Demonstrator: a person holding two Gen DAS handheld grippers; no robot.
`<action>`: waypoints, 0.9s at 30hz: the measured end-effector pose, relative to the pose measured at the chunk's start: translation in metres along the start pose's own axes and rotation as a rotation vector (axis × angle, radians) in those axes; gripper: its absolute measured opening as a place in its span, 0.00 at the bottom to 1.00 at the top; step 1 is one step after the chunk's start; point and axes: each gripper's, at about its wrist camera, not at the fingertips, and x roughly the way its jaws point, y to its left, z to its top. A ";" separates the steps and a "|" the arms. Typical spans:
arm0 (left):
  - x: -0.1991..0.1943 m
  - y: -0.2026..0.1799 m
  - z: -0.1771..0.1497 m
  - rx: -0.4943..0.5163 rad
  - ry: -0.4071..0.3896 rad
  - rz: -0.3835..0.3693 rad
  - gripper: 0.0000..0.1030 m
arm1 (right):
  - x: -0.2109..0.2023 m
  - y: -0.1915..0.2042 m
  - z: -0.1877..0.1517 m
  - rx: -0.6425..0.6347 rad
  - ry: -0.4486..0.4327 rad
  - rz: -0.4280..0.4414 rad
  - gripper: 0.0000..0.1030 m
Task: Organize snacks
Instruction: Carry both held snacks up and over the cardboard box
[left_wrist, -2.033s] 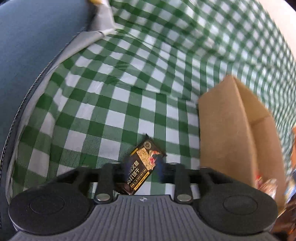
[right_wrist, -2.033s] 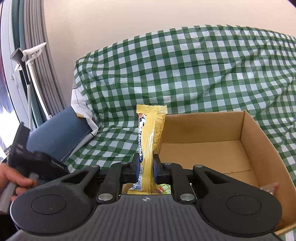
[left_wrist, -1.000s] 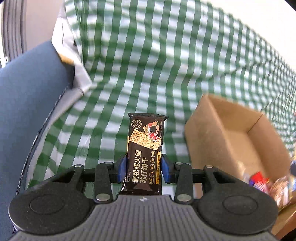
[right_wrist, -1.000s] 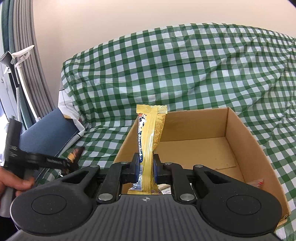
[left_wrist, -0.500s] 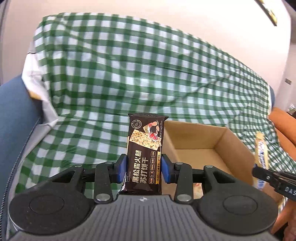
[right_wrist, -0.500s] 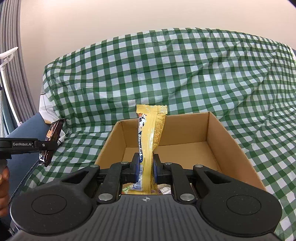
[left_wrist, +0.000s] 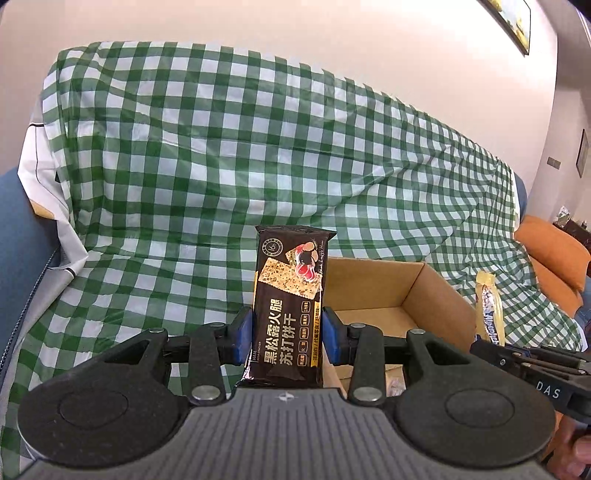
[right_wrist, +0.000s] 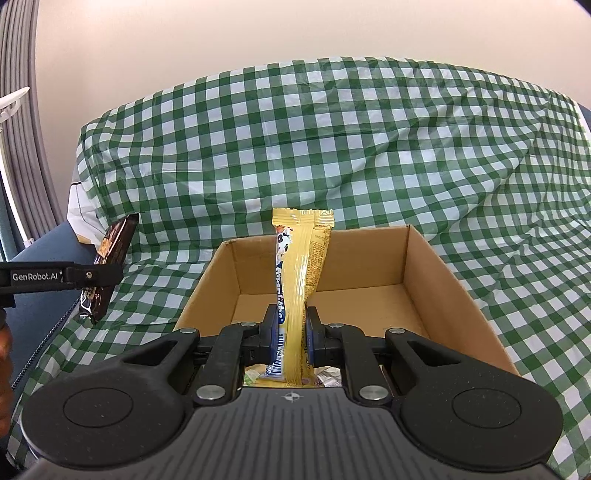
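Green-and-white checked cloth (right_wrist: 332, 147) is draping the whole backdrop beneath a pale wall, filling the upper half of both wrist views. At centre frame in the right wrist view, an open cardboard box (right_wrist: 436, 280) is sitting on the cloth, its floor mostly bare, with a few wrappers showing at the near edge. The left gripper (left_wrist: 287, 341) is clamping a dark cracker packet (left_wrist: 290, 295) upright, jaws partly spread around its width; the packet is standing left of the box, not yet over it. The right gripper (right_wrist: 291, 338) is pinching a yellow candy stick pack (right_wrist: 299, 266) with jaws nearly together, the pack rising at centre frame before the box's back wall. Judging from this, each snack is best carried clear over the rim, lowered until it is lying flat on the bare floor, and released one at a time so the two tools are not crowding each other.
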 end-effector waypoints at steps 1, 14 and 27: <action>0.000 -0.001 0.000 0.000 -0.002 0.000 0.42 | 0.000 0.000 0.000 0.000 -0.001 -0.001 0.14; -0.006 -0.008 0.000 0.014 -0.049 -0.055 0.42 | -0.002 0.000 0.000 0.012 -0.030 -0.024 0.14; 0.001 -0.063 -0.017 0.162 -0.102 -0.152 0.42 | -0.005 0.001 0.000 0.031 -0.058 -0.079 0.14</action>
